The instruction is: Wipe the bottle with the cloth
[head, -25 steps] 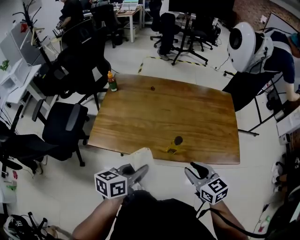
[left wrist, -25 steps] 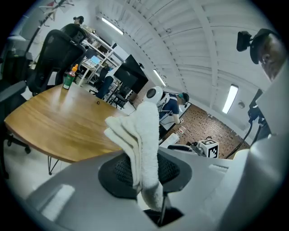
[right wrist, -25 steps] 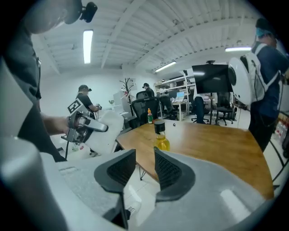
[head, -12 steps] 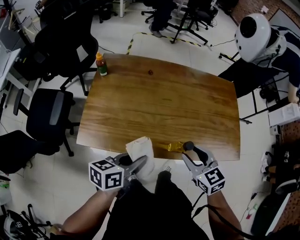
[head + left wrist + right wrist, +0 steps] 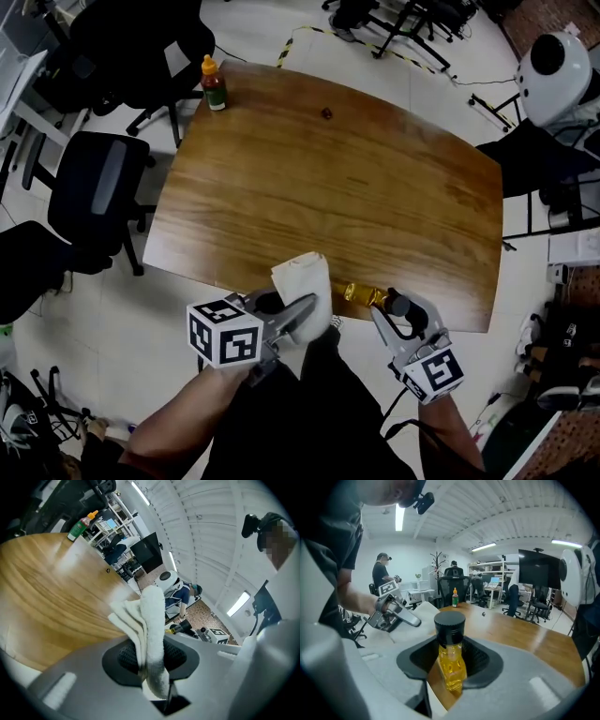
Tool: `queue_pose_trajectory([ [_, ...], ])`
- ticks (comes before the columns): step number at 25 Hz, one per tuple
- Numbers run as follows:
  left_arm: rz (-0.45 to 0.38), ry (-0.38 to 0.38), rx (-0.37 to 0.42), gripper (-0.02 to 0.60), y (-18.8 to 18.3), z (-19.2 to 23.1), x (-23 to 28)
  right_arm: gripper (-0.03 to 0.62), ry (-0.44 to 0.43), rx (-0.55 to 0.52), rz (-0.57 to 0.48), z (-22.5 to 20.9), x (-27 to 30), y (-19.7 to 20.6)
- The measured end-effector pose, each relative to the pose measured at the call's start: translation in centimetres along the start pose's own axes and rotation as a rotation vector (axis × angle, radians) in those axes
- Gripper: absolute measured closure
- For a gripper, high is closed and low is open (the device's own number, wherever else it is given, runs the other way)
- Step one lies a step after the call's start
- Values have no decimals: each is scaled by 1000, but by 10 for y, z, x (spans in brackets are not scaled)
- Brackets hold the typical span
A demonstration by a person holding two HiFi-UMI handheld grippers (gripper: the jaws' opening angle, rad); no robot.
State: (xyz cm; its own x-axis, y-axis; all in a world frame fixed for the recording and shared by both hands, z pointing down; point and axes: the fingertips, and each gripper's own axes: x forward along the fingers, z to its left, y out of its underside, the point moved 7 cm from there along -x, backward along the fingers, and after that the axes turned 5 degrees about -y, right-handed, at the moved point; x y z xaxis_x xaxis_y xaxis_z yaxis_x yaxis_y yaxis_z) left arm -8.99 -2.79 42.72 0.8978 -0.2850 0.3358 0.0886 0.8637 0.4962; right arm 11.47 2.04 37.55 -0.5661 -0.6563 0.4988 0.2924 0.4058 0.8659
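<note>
Two grips: left tongs [image 5: 298, 314] clamped on folded terry cloth [image 5: 151, 616], right tongs [image 5: 392, 307] closing around amber, black-capped bottle [image 5: 450, 665].

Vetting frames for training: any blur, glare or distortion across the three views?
Head view: evenly lit, no visible motion blur, soft sheen on the table. Left gripper view: heavy fisheye with dark corners, the close-up cloth is soft, and there is a mosaic patch at top right. Right gripper view: fisheye too, bottle fairly crisp, ceiling light blown out.
</note>
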Motion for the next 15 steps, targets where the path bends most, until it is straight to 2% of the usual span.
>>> queue_pose_trajectory([
  [2,9,26,-27,479,3,3,9,461,-11,7,-21,-1,1,0],
  [4,17,82,-85,479,4,5,20,461,-29,-11,-34,-2,1,0],
  [6,28,192,-178,479,3,4,32,462,-49,-26,-46,-3,0,0],
  [8,51,334,-278,479,0,1,45,462,-61,-37,-58,-4,-1,0],
  [10,86,465,-340,479,-5,-5,54,462,-67,-41,-62,-4,0,-1],
  [12,121,553,-344,480,-9,-11,61,462,-76,-30,-67,-2,1,-3],
  [13,137,572,-330,480,-9,-12,64,462,-82,-19,-73,-1,2,-5],
  [15,162,555,-278,480,-7,-8,72,462,-92,-8,-79,0,3,-7],
])
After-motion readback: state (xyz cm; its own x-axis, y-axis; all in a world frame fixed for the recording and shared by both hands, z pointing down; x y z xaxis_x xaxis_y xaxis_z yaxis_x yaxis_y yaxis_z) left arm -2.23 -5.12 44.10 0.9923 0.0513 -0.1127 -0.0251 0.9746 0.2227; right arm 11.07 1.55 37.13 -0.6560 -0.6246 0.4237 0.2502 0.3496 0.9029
